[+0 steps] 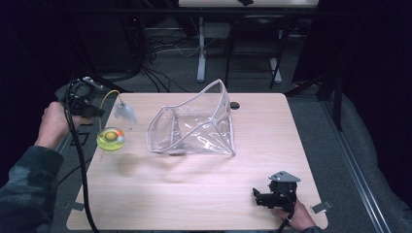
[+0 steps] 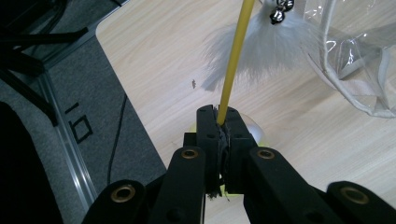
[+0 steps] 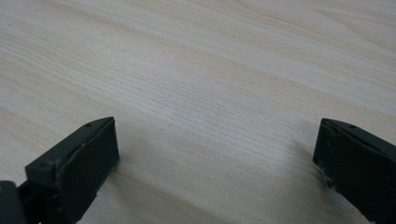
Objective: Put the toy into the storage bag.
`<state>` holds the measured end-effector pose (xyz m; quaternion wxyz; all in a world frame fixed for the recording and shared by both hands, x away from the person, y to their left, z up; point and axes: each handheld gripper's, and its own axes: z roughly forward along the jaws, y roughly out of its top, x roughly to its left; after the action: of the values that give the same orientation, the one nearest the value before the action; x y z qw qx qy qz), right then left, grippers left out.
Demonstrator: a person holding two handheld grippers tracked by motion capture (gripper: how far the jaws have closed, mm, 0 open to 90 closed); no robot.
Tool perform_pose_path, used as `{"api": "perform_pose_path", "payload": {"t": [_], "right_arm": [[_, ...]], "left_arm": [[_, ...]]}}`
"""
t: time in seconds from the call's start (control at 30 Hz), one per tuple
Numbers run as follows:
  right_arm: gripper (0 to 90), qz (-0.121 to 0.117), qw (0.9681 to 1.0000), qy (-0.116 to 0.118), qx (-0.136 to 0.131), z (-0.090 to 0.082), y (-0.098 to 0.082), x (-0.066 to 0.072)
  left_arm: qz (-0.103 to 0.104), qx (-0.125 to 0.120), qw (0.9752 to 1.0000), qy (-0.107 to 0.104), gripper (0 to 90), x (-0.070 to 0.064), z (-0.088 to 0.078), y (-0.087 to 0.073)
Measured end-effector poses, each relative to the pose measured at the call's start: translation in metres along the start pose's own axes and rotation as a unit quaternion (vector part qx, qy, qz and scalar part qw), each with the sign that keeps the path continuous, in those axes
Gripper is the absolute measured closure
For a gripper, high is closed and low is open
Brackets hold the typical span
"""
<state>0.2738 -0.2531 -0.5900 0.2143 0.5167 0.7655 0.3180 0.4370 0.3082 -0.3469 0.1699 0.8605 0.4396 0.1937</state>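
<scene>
two grippers: left gripper (image 2: 219, 122) clamped on thin yellow wand (image 2: 235, 60), fluffy white feather tuft (image 2: 275, 46) just beyond; right gripper (image 3: 215, 149) spread apart over pale woodgrain desk (image 3: 210, 70).

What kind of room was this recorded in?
Likely a lab or workshop, not a home: a bare wooden table on grey carpet, loose cables under another desk's metal legs behind, dark surroundings.

Your table (image 1: 194, 194) is light wood with round corners. A clear plastic bag (image 1: 194, 128) lies near the middle (its mouth stands open). Your right gripper (image 1: 260, 196) rests near the front right corner.
</scene>
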Motion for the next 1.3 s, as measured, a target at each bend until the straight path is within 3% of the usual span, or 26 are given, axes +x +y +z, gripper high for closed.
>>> {"api": "perform_pose_path", "payload": {"t": [0.6,0.9,1.3], "right_arm": [[0.0,0.000,1.0000,0.000,0.000,0.000,0.000,0.000],[0.0,0.000,1.0000,0.000,0.000,0.000,0.000,0.000],[0.0,0.000,1.0000,0.000,0.000,0.000,0.000,0.000]], "left_arm": [[0.013,-0.008,0.9996,0.022,88.0,0.002,-0.020,0.028],[0.021,-0.004,0.9996,0.021,88.0,0.001,-0.023,0.040],[0.016,0.006,0.9997,0.018,87.9,0.006,-0.024,0.052]]}}
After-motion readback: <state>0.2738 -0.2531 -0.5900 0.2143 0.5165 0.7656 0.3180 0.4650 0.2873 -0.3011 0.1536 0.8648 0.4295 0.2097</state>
